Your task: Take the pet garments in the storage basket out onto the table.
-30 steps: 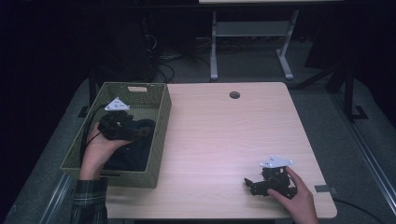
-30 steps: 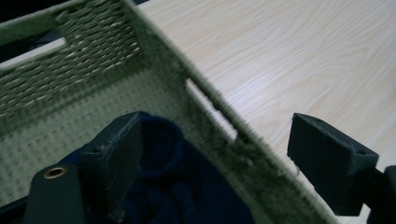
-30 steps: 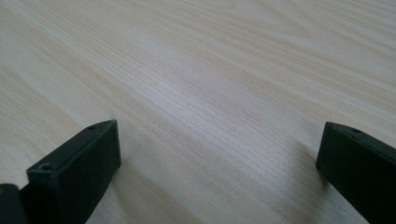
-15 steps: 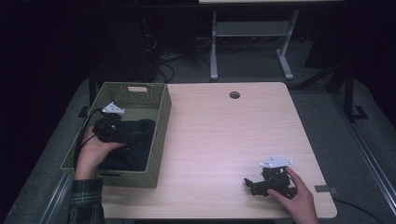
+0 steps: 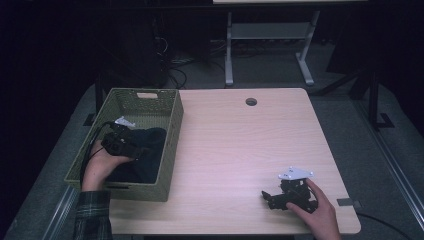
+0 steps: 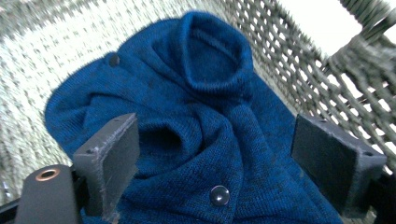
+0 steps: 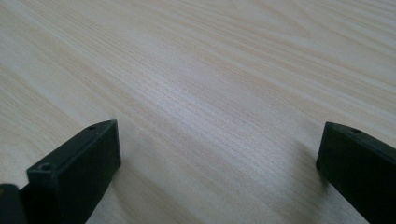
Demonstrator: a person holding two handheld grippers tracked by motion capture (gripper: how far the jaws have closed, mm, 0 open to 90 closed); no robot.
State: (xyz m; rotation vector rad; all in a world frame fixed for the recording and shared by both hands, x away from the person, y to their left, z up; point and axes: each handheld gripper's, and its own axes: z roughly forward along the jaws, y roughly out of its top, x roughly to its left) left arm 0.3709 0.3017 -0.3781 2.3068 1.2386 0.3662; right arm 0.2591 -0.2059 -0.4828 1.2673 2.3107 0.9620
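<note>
A dark blue knitted garment [image 5: 151,150] with buttons lies crumpled inside the green woven basket [image 5: 172,131] at the table's left. My left gripper [image 5: 134,148] hangs low in the basket just above it. In the left gripper view the jaws stand wide apart and have just been opening. The garment [image 6: 201,93] bulges up between them, but the pads [image 6: 116,154] do not press on it. The basket wall [image 6: 299,70] rises to the right. My right gripper [image 5: 268,197] rests open on the light wooden table [image 5: 240,145] near its front right corner, with nothing between its jaws [image 7: 219,154].
A round cable hole [image 5: 251,101] sits near the table's far edge. Beyond the table stand a white metal frame [image 5: 270,35] and cables on the dark floor. A black cable [image 5: 92,145] trails from the left gripper over the basket's left rim.
My left gripper has sunk lower into the basket and shifted toward its near left side, closer to the garment. The right gripper has stayed in place.
</note>
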